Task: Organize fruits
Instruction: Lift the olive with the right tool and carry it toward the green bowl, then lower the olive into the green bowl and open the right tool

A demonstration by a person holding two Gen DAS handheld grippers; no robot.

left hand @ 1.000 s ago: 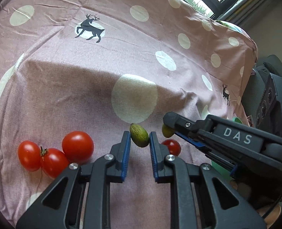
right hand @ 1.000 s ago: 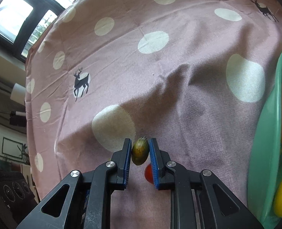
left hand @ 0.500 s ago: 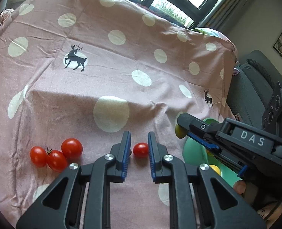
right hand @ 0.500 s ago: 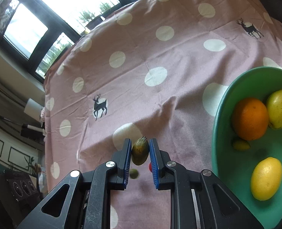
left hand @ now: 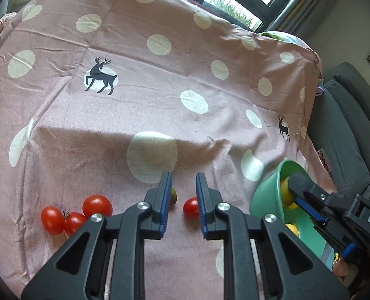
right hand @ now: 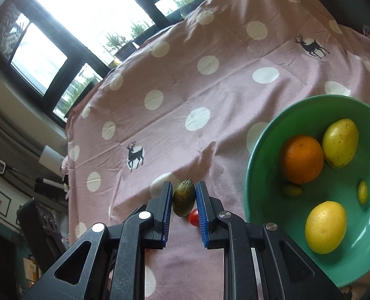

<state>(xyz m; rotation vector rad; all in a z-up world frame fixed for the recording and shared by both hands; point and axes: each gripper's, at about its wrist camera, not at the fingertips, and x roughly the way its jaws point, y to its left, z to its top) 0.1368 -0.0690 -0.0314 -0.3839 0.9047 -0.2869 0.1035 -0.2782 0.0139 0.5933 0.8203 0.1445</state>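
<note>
The right claw (right hand: pixel 184 195) was clamped on a small green fruit (right hand: pixel 183 200), held above the cloth-covered desk (right hand: pixel 210 95) just left of the green bowl (right hand: pixel 257 155). The left claw (left hand: pixel 183 187) was closed, empty, above 1 cherry tomato (left hand: pixel 190 208).

The right claw (right hand: pixel 184 197) points downward at a slant, its two black fingers with blue pads (right hand: pixel 168 200) closed on a small green-brown fruit (right hand: pixel 183 197), which sits upright between the tips. The left claw (left hand: pixel 183 192) also tilts downward, its blue-padded fingers drawn in to their narrowest with nothing held between them. In the left wrist view, the right claw reaches in from the lower right edge, its tip over a green bowl (left hand: pixel 266 195).
</note>
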